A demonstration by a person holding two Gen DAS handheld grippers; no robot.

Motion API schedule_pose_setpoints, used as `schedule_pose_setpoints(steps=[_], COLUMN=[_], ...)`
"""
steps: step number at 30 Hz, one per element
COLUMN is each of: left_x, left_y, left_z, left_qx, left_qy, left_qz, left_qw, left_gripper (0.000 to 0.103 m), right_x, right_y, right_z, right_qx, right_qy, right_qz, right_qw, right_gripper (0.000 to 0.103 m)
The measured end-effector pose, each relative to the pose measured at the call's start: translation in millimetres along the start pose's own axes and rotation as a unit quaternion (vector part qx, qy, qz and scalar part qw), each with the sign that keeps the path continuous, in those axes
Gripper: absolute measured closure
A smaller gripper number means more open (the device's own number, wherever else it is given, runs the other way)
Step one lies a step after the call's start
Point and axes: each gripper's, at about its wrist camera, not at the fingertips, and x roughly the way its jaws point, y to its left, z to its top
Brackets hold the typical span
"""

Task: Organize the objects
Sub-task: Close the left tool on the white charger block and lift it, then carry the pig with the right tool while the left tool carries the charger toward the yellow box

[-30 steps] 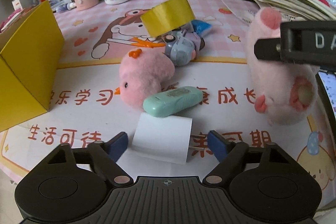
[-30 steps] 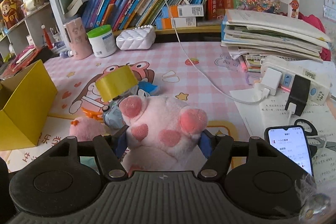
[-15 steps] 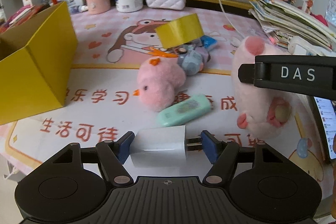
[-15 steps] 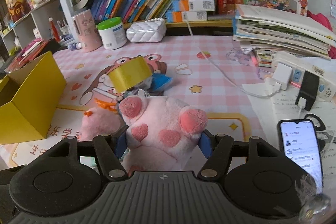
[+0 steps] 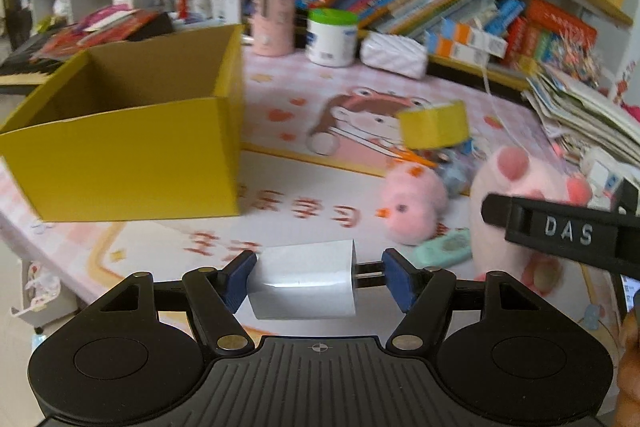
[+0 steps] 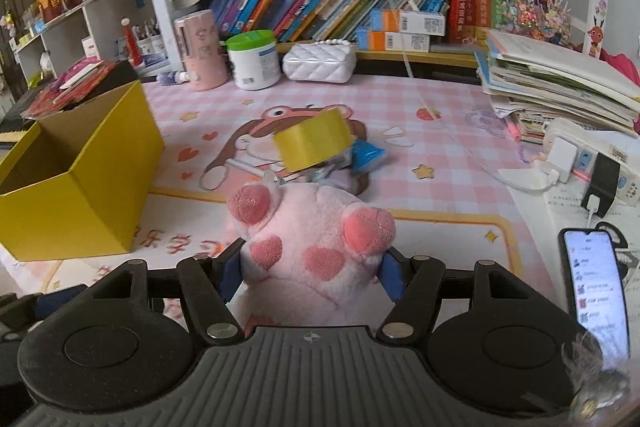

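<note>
My left gripper (image 5: 318,281) is shut on a white charger plug (image 5: 304,285) and holds it above the table's near edge. An open yellow cardboard box (image 5: 124,147) stands up and to the left of it. My right gripper (image 6: 310,277) is shut on a pink plush pig (image 6: 316,247), feet pointing away; the pig also shows at the right of the left wrist view (image 5: 520,187). On the mat lie a small pink plush chick (image 5: 412,205), a mint green case (image 5: 442,249) and a yellow tape roll (image 5: 434,125).
The box also shows at the left in the right wrist view (image 6: 76,179). A phone (image 6: 598,283), a power strip (image 6: 588,155) and stacked books (image 6: 560,83) are on the right. A pink cup (image 6: 200,49), a white jar (image 6: 254,59) and a white purse (image 6: 320,61) stand at the back below bookshelves.
My left gripper closed on the white plug, lifted it off the mat and swung left toward the yellow box. My right gripper kept hold of the pig and rose slightly.
</note>
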Motion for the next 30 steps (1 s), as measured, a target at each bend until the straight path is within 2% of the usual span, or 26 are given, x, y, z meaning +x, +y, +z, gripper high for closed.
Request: schedule_pose_setpoints(steps=[11,18,24,30], left_x=[-44.2,-67.5,-88.6,-103.3], left_y=[90.4,139.7,180.0,205.7], left_z=[-15.9,-33.4,-49.8,-55.3], left_qx=[-0.033,-0.034,-0.035,-0.039], left_qy=[-0.015,-0.015,-0.021,-0.033], left_qz=[0.024,0.041,0.055,0.059], left_qw=[0.9991,0.9985,0.9976,0.9969], left_gripper=[0.034,0.034,0.034,0.034], right_x=[-25.4,-38.4,-45.3,-54.4], right_y=[100.0,158.7,202.4,231.8], right_z=[-34.2,-62.8,-86.5,-96.2], right_qx=[-0.033,-0.048,-0.051,-0.056], right_qy=[0.018,0.034,0.046,0.044], right_qz=[0.016,0.024,0.038,0.047], right_qw=[0.999,0.998,0.997,0.996], right_gripper=[0.039,0.039,0.039,0.039])
